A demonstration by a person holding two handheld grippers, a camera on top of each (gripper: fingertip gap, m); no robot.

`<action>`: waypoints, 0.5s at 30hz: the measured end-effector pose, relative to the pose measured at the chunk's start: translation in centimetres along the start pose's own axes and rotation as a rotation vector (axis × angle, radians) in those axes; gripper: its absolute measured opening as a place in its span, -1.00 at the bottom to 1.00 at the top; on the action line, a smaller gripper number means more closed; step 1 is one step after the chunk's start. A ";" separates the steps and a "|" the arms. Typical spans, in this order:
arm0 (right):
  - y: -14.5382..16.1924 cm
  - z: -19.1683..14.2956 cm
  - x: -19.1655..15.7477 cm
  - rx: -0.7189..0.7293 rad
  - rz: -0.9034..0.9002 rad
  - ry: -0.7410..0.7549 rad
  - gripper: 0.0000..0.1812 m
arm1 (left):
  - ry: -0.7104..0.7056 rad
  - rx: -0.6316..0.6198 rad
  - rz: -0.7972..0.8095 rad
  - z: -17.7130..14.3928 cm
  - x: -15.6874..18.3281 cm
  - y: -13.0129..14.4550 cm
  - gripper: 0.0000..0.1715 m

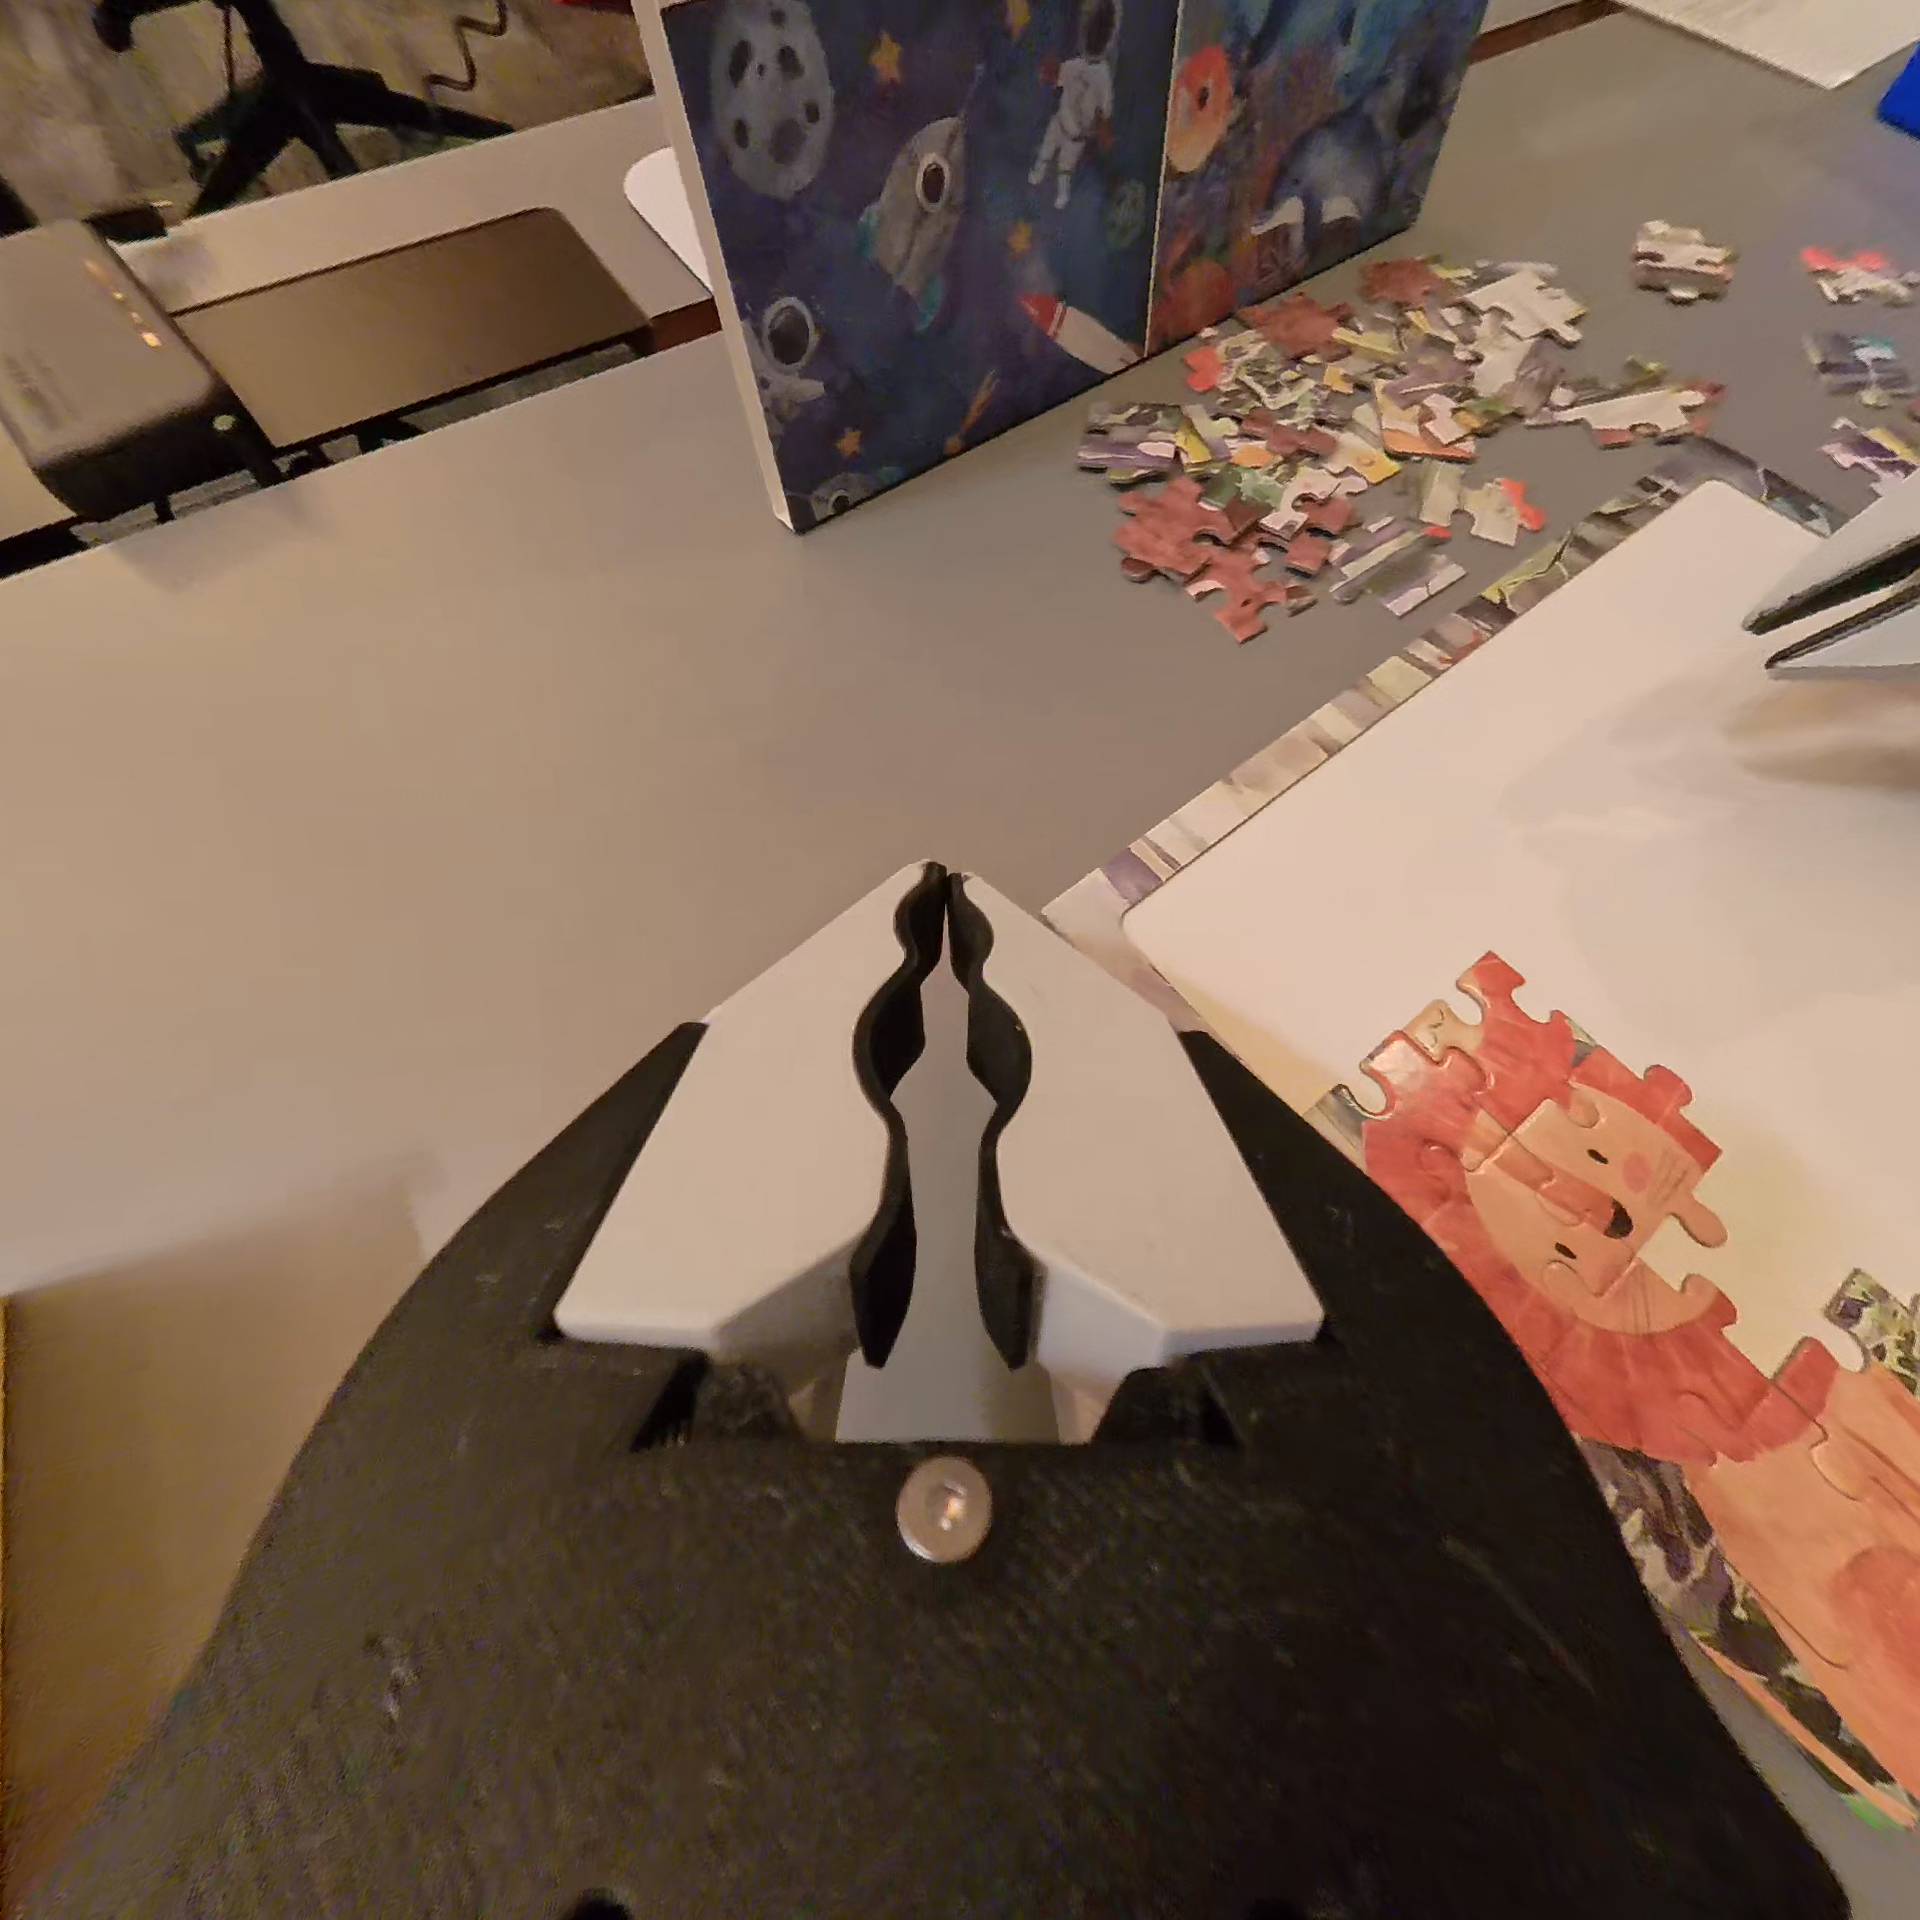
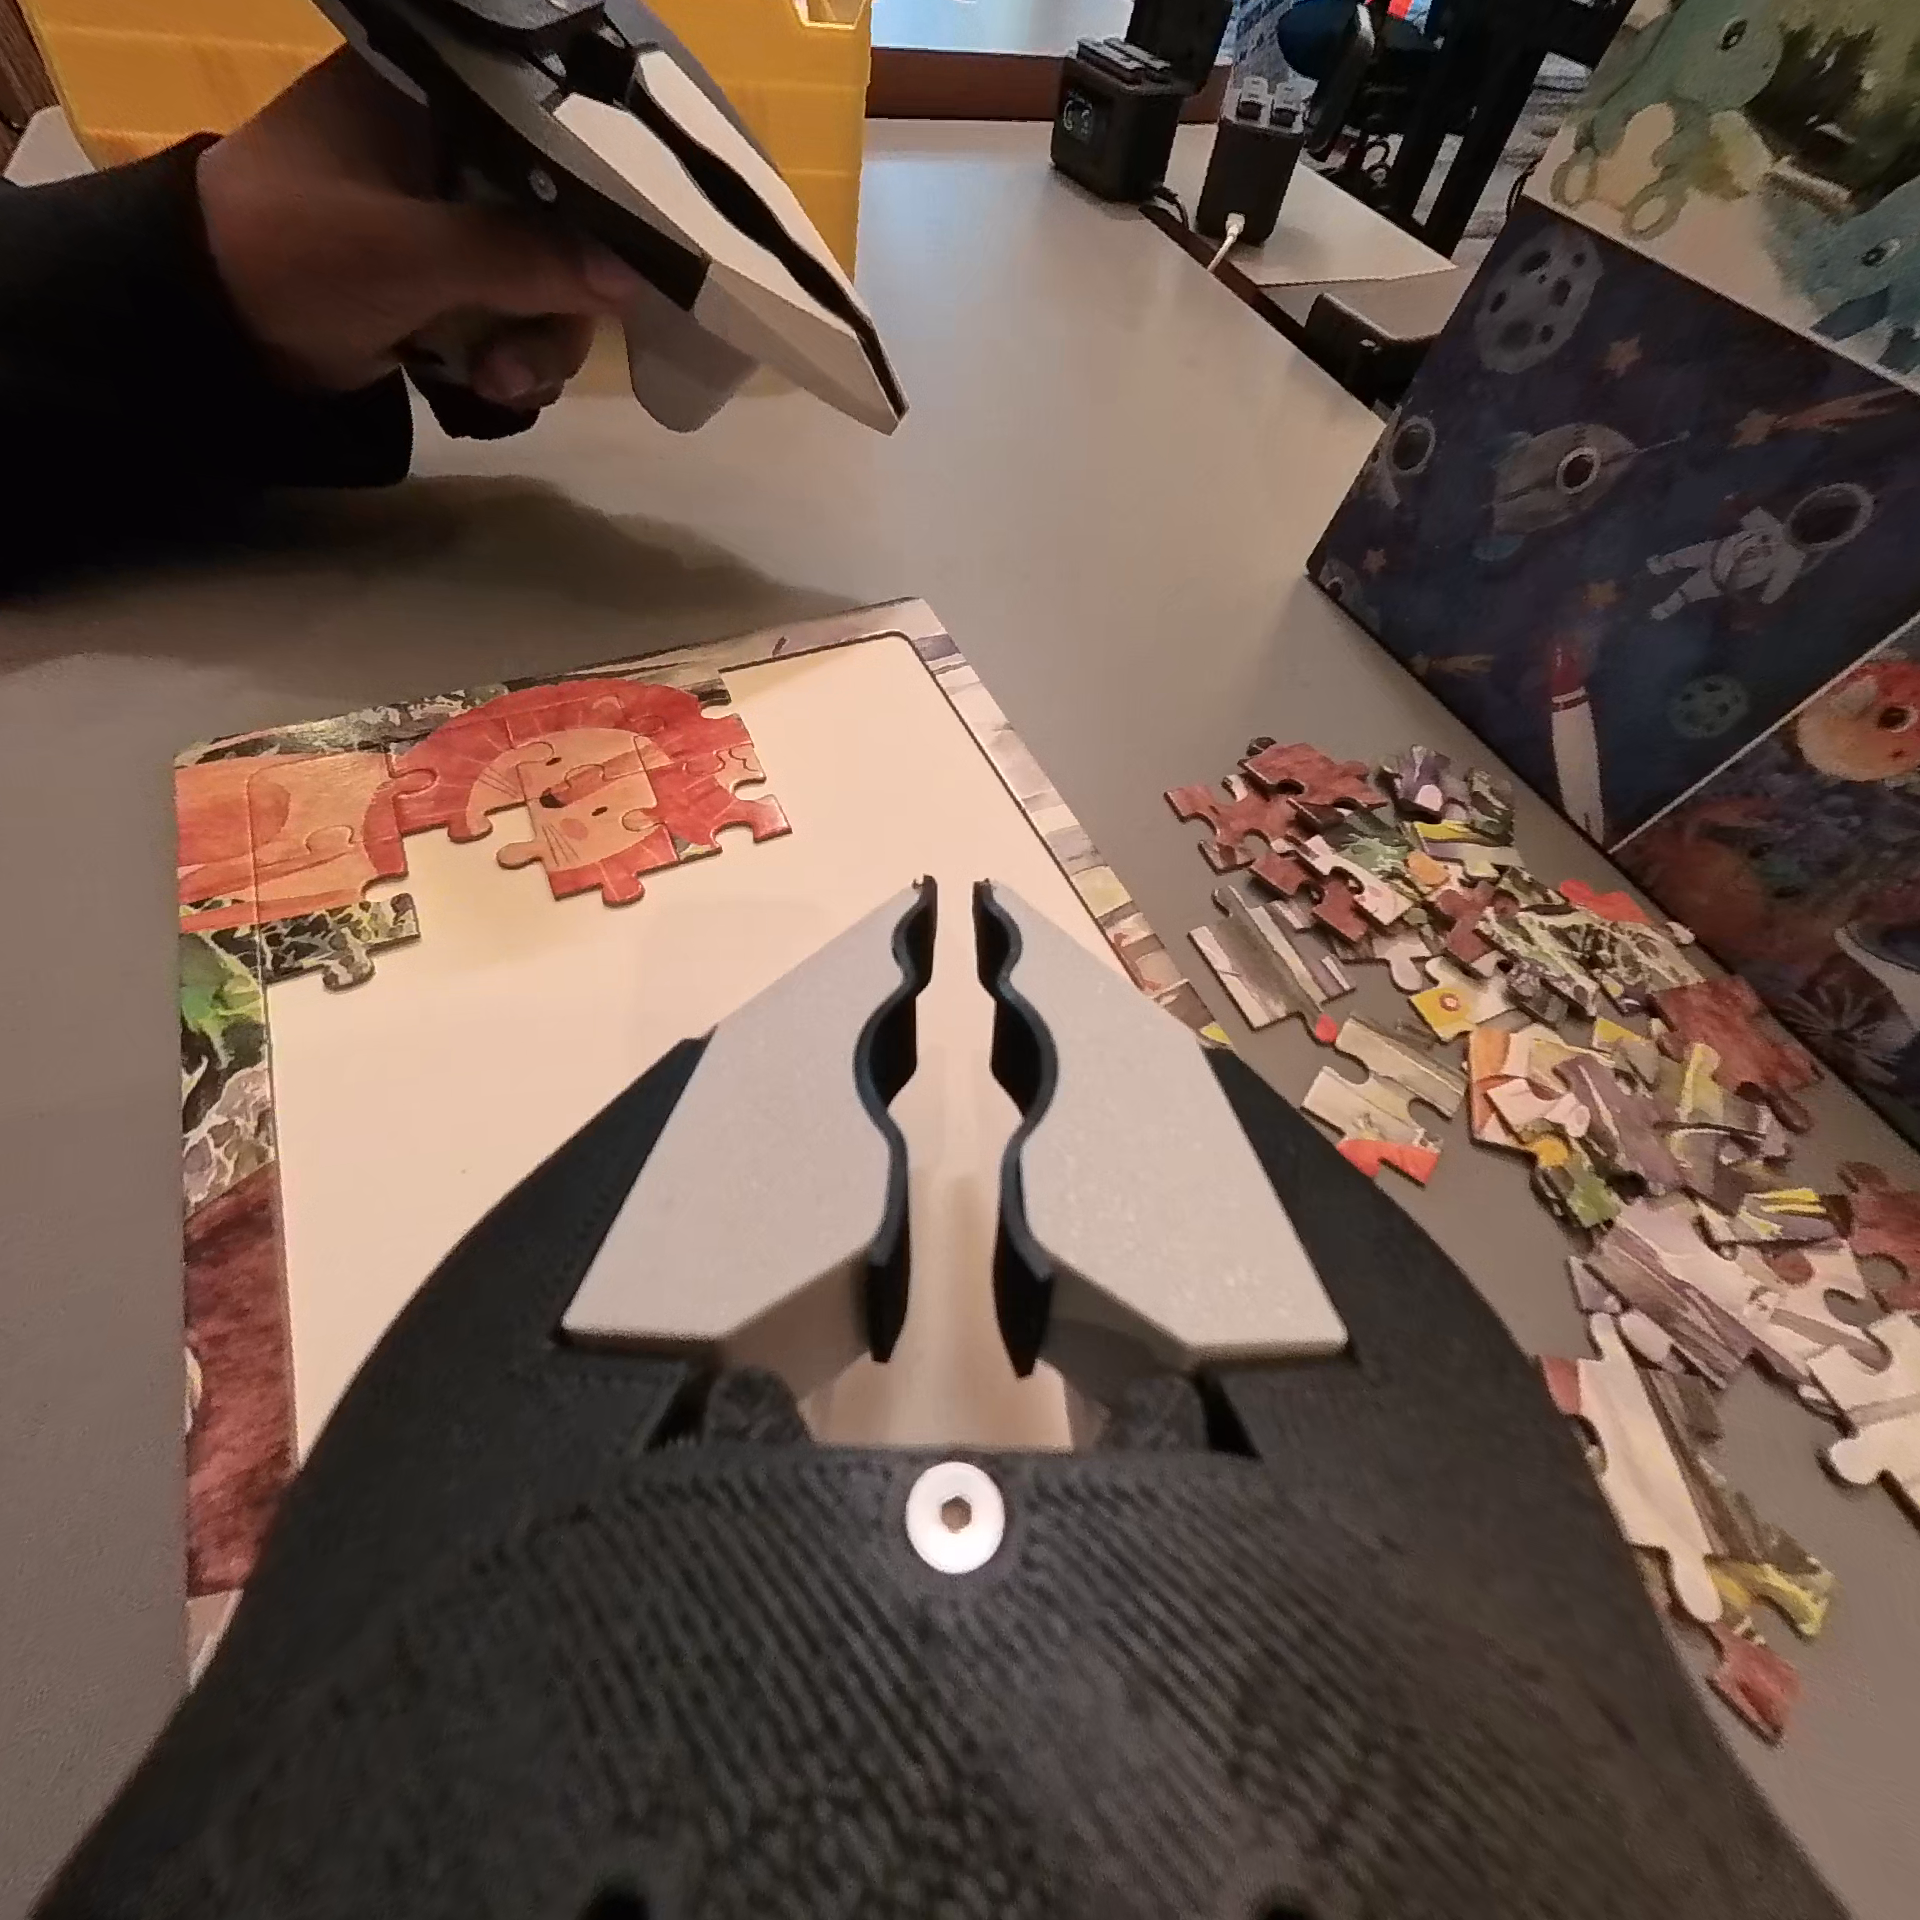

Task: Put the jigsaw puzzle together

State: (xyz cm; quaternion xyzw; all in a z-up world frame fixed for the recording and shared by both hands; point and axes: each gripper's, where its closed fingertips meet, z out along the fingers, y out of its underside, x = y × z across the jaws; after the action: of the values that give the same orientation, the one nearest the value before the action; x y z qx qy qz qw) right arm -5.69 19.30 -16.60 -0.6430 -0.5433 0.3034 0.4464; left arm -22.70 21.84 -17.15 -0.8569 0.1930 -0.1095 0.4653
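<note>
The puzzle tray (image 1: 1558, 810) lies on the grey table, with a partly joined lion (image 1: 1538, 1164) at one end and a bare white middle. It also shows in the right wrist view (image 2: 727, 935), as does the lion (image 2: 582, 790). A pile of loose pieces (image 1: 1351, 436) lies beside the tray, also seen in the right wrist view (image 2: 1507, 987). My left gripper (image 1: 940, 878) is shut and empty above the table, just off the tray's corner. My right gripper (image 2: 954, 888) hovers over the tray's bare middle, its jaws a narrow gap apart and empty.
An upright puzzle box with space pictures (image 1: 935, 260) stands behind the pile, also in the right wrist view (image 2: 1642, 582). A hand in a dark sleeve (image 2: 312, 260) holds the left gripper (image 2: 873, 405). Black devices (image 2: 1112, 135) and a yellow box (image 2: 810, 62) stand at the table's far end. Spacing between my two grippers at the tips: around 20 cm.
</note>
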 end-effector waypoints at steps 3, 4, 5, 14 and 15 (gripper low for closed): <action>0.0 0.0 0.0 -0.001 -0.001 0.000 -0.94 | 0.004 -0.006 -0.003 0.1 0.0 0.1 -1.00; 0.0 0.0 0.0 -0.002 -0.002 0.000 -0.94 | 0.007 -0.005 -0.004 0.1 0.1 0.1 -1.00; 0.0 0.0 0.0 -0.002 -0.002 0.000 -0.94 | 0.009 -0.006 -0.004 0.1 0.1 0.1 -1.00; 0.1 0.1 -0.1 -0.007 -0.008 0.001 -0.94 | 0.009 -0.027 0.009 0.3 0.2 0.5 -1.00; 0.1 0.1 -0.1 -0.008 -0.008 0.001 -0.94 | 0.011 -0.028 0.010 0.3 0.3 0.5 -1.00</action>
State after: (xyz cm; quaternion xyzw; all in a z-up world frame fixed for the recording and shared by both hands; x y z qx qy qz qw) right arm -5.73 19.24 -16.74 -0.6427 -0.5469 0.2991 0.4453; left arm -22.45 21.71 -17.70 -0.8618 0.2013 -0.1089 0.4528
